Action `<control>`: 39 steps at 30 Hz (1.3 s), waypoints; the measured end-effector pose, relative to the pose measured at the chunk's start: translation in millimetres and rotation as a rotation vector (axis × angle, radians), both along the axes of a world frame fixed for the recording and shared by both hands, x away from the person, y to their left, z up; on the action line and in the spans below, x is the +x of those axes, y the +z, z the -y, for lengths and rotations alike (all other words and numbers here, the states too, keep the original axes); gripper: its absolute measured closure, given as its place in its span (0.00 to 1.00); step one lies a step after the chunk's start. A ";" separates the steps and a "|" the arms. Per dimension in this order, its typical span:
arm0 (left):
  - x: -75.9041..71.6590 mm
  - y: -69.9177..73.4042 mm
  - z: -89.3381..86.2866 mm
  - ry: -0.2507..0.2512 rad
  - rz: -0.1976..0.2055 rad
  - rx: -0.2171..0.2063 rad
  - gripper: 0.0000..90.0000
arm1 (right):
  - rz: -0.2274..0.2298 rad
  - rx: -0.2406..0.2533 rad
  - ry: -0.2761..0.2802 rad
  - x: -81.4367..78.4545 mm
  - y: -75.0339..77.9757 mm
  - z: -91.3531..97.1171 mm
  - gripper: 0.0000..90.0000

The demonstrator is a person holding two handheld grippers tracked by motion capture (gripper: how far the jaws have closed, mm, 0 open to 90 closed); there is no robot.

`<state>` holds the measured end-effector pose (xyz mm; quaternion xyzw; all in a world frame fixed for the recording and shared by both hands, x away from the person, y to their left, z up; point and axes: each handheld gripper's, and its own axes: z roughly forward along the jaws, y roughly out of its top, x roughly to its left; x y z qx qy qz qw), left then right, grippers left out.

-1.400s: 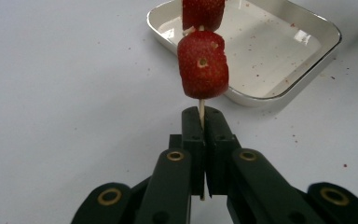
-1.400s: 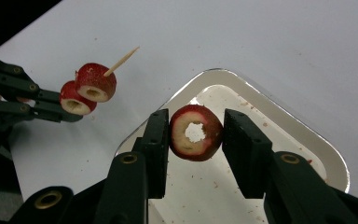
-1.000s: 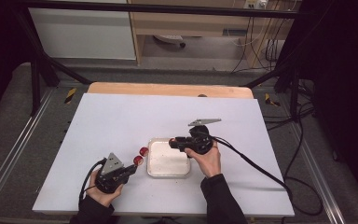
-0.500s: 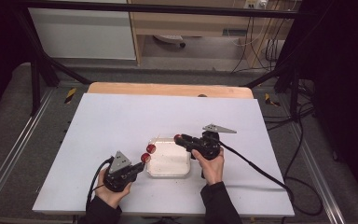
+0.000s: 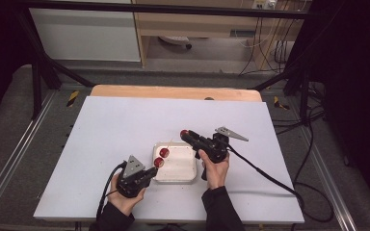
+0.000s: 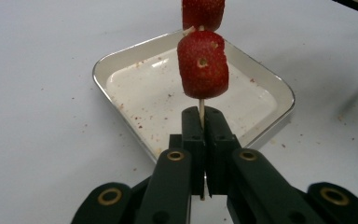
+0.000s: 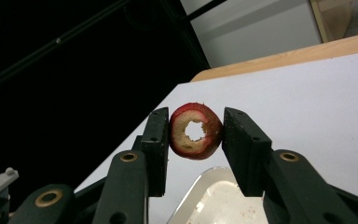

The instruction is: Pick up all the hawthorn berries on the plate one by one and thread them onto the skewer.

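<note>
On the white surface (image 5: 101, 144) a white tray (image 5: 183, 174) lies between the two tools. The left tool (image 5: 150, 172) is clamped tight on a thin skewer (image 6: 201, 109) carrying two strawberries (image 6: 203, 64) above the tray's near edge. The right tool (image 7: 196, 133), part-closed, pinches a cored fruit ring (image 7: 196, 131) beyond the tray. The threading step looks under way; next, the ring's hole must line up with the skewer tip
</note>
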<state>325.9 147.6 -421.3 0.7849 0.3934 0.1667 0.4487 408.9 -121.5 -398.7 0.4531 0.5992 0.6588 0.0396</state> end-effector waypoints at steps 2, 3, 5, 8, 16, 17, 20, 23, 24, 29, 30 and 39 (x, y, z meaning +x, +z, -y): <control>0.0 0.6 3.2 0.000 -0.005 -0.008 0.98 | 0.005 0.018 -0.012 0.2 -0.1 -0.7 0.69; -0.2 0.4 4.8 0.001 -0.007 -0.017 0.98 | 0.010 0.026 -0.020 0.5 -0.3 -1.0 0.69; -0.4 0.3 7.0 0.000 -0.012 -0.016 0.98 | 0.015 0.042 -0.032 0.8 -0.2 -1.5 0.69; -0.1 0.2 10.4 0.003 -0.023 -0.030 0.98 | 0.027 0.072 -0.047 1.5 0.1 -2.0 0.69; 1.8 4.9 19.1 0.008 -0.028 -0.053 0.98 | 0.057 0.122 -0.080 1.6 -0.4 -3.8 0.69; 1.9 5.2 20.4 0.011 -0.027 -0.058 0.98 | 0.060 0.128 -0.081 1.5 -0.6 -3.9 0.69; 2.7 5.3 23.6 0.012 -0.024 -0.063 0.98 | 0.068 0.150 -0.086 1.3 -0.7 -4.5 0.69; 3.8 5.2 25.5 0.013 -0.023 -0.066 0.98 | 0.071 0.162 -0.088 0.9 -1.0 -4.8 0.69; 4.2 5.0 26.1 0.015 -0.024 -0.069 0.98 | 0.069 0.166 -0.087 0.5 -1.0 -5.1 0.69; 4.1 5.8 27.2 0.015 -0.020 -0.082 0.98 | 0.072 0.189 -0.089 -0.4 -1.9 -6.1 0.69; 4.1 6.0 27.4 0.018 -0.018 -0.082 0.98 | 0.073 0.190 -0.089 -0.4 -1.9 -6.2 0.69; 4.2 5.7 29.2 0.013 -0.023 -0.089 0.98 | 0.075 0.197 -0.089 -0.5 -2.9 -6.8 0.69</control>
